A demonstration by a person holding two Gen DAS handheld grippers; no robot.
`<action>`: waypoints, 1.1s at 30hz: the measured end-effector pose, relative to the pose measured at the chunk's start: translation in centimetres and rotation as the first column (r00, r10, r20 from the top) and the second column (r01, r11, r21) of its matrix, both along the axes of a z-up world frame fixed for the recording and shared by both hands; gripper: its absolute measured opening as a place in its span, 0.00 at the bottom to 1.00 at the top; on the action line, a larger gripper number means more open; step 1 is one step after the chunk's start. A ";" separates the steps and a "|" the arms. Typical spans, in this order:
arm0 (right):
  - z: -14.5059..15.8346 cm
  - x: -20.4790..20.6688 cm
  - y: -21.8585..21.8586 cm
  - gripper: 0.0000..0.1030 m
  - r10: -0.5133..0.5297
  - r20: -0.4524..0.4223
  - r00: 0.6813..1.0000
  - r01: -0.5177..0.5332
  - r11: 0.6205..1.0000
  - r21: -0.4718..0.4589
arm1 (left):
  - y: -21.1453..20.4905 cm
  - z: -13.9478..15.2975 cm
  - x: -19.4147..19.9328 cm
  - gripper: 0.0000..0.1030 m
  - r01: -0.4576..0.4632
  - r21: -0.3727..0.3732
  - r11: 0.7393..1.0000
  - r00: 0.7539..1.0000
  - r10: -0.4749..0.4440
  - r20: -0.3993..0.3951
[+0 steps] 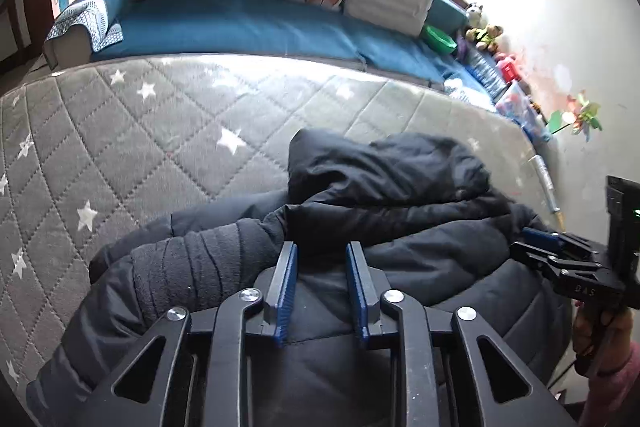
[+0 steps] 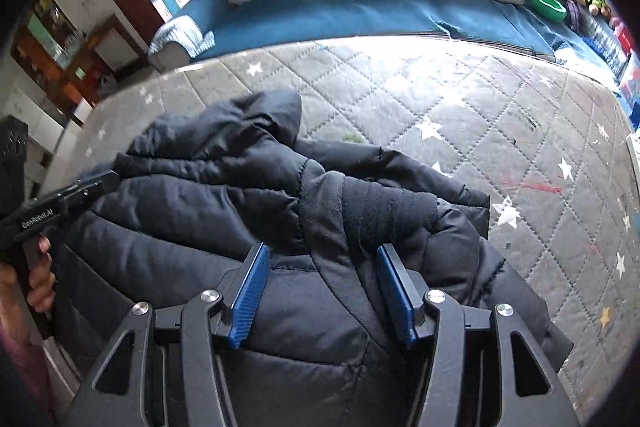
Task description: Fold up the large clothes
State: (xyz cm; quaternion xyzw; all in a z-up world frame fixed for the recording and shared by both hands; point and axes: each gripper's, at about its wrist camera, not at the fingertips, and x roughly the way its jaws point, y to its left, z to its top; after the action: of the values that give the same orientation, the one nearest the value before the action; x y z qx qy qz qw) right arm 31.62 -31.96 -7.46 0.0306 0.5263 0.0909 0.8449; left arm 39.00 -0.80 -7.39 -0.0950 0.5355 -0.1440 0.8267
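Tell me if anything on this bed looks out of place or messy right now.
The dark puffer jacket lies bunched on the star-quilted bed cover, its hood crumpled and a fleece-lined part turned out on top. The cover also shows red marks. Nothing looks spilled or damaged.

Jacket (image 1: 360, 187) hem — hidden under both tongs, cut off below.

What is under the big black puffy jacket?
The black puffy jacket lies on a grey quilted mattress with white stars, which shows all around it. Anything directly beneath the jacket is covered and cannot be seen.
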 end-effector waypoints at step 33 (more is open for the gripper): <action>2.6 -8.4 6.3 0.60 0.149 0.077 0.986 -0.132 0.971 -0.197 | 7.0 5.5 -17.5 0.34 -0.022 0.141 0.990 0.987 -0.001 0.161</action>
State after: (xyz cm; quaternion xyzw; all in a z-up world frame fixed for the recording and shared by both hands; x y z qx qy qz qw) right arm 23.25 -25.66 -4.82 -0.0924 0.4942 0.1008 0.8585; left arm 21.46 6.20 -1.84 -0.0265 0.4754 -0.1082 0.8727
